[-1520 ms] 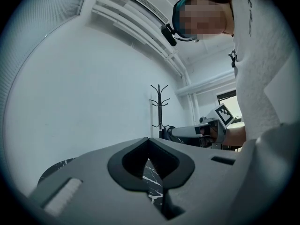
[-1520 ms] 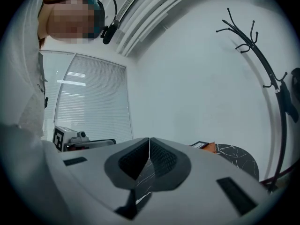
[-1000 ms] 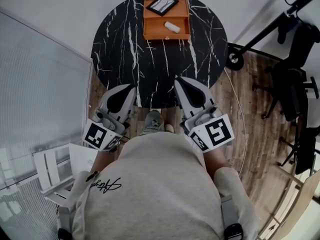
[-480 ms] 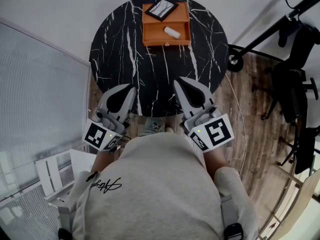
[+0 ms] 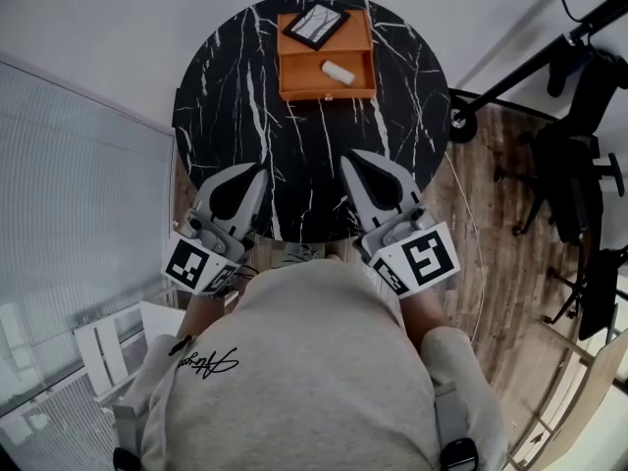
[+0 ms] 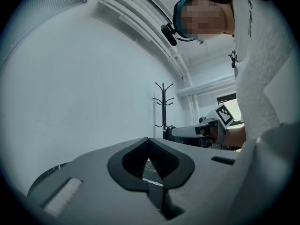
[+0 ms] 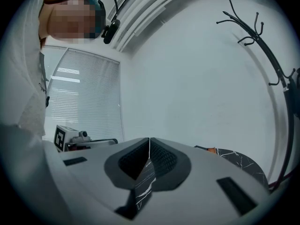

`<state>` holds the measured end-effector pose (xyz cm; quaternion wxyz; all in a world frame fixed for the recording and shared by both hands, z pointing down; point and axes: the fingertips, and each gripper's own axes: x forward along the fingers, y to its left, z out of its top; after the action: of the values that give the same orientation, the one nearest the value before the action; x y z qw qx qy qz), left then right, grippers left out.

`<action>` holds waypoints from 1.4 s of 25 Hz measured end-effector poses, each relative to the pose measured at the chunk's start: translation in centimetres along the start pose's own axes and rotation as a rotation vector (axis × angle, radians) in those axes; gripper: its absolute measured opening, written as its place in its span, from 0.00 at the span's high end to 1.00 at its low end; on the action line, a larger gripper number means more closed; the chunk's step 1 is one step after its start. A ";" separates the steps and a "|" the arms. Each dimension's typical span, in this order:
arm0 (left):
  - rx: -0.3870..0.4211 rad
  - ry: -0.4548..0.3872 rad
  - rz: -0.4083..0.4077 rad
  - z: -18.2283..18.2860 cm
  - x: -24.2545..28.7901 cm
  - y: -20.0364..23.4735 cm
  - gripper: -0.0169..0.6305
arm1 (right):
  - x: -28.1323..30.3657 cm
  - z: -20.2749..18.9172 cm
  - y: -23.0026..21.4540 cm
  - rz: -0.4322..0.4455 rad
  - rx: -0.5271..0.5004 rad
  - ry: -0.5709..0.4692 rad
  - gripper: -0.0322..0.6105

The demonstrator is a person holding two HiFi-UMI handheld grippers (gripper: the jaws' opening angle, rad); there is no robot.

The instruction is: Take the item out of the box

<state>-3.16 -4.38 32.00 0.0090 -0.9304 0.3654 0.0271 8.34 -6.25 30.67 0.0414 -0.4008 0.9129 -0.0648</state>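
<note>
**A:** Which step is in hand?

**B:** The approach, I'd say; nothing is held yet. The left gripper (image 5: 261, 171) hangs over the near edge of the table (image 5: 231, 96), jaws pressed together with nothing between them.

**A:** And the item?

**B:** The item (image 5: 339, 71), a small white roll, lies in the open tray of the box (image 5: 327, 92), right of the tray's middle. The box stands at the table's far edge, and a dark framed slab (image 5: 316, 26) lies on its top, behind the tray.

**A:** The right gripper?

**B:** The right gripper (image 5: 347, 157) is also over the near edge, beside the left one. Its jaws are closed tight and empty.

**A:** So how does the item lie to them?

**B:** Well apart from both, straight across the table. It sits between their two lines and closer to the right gripper's.

**A:** What does the next move call for?

**B:** My guess is the right gripper should cross the table and spread its jaws before it arrives. Then it should dip over the tray's front wall and close across the roll's short width.
</note>
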 end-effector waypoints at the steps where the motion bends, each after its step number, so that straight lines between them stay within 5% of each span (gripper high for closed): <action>1: -0.002 0.000 -0.002 0.0 0.2 0.3 0.97 | 0.3 0.0 -0.2 -0.002 0.001 0.002 0.93; 35: -0.055 0.013 -0.088 -1.4 4.0 9.3 0.97 | 8.6 -0.6 -3.4 -0.097 0.022 0.024 0.93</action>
<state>-6.50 -14.02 33.15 -0.0176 -0.9456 0.3235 0.0304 4.86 -14.82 31.58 0.0314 -0.4434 0.8921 -0.0814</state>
